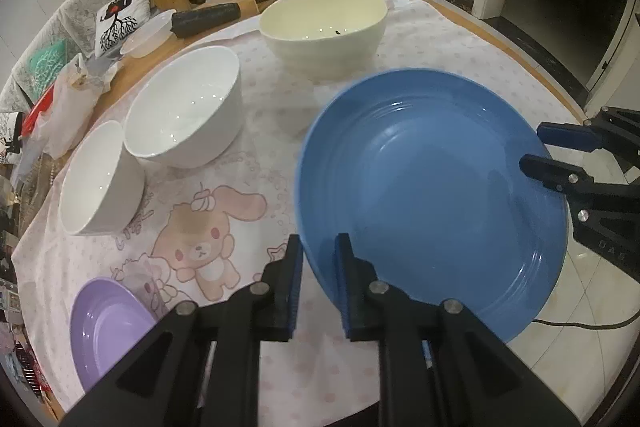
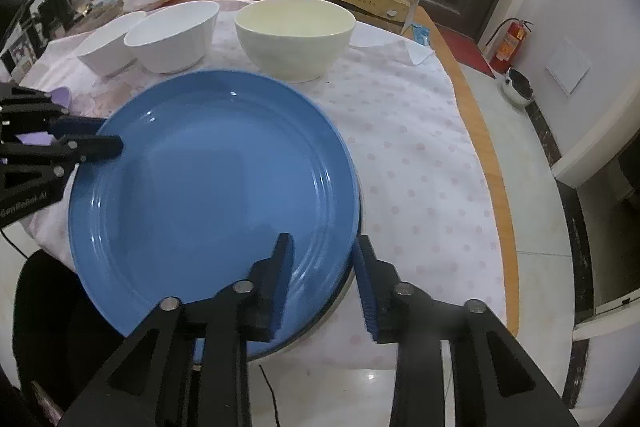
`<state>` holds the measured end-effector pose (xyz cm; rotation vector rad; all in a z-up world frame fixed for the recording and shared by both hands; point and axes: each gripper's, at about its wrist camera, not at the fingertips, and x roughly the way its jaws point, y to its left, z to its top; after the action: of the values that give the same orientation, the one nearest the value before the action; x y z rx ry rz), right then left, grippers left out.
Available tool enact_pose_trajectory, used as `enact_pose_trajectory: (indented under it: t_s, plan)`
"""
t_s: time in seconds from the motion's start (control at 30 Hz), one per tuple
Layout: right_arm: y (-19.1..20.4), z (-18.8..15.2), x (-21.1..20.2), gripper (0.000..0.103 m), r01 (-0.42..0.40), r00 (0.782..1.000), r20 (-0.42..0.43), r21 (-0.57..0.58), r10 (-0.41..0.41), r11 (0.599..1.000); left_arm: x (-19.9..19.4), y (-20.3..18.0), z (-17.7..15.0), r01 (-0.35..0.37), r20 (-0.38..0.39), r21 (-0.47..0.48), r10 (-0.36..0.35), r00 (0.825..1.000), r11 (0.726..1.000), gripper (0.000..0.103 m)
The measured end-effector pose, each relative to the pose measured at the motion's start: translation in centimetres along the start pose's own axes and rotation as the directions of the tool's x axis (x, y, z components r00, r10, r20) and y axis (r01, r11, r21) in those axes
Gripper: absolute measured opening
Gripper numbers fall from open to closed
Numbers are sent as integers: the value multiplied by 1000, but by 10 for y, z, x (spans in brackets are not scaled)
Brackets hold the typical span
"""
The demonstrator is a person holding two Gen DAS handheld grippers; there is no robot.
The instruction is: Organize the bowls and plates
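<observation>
Grippers are straddling the blue plate's opposite rims: left gripper pinching, right gripper gaping, pads off. Judging it just set on the table, release evenly. Counting three bowls, two plates: blue and purple plate.

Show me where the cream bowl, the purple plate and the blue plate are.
cream bowl [image 1: 324, 39]: left wrist view, its outer front wall.
purple plate [image 1: 108, 327]: left wrist view, its inner surface.
blue plate [image 2: 208, 187]: right wrist view, its flat middle.
</observation>
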<state>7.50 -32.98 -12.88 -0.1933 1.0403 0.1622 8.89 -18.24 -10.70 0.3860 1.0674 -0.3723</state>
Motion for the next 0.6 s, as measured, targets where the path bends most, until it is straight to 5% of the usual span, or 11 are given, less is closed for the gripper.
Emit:
enact_pose_trajectory:
  t_s: [0.2,0.33,0.6]
  plan:
    - [1,0,1,36,-1,1000,2,8,1,1000,0,5,0,7,15,-18,-7,1000,1000,30]
    - [1,0,-6,48,7,1000,28,16,-7,1000,-9,14,0,38,39,-53,-36,999,998,32]
    - [30,13,-50,87,2,981,193,-53,8,999,-56,62,-14,104,159,-177,-76,984,979,43]
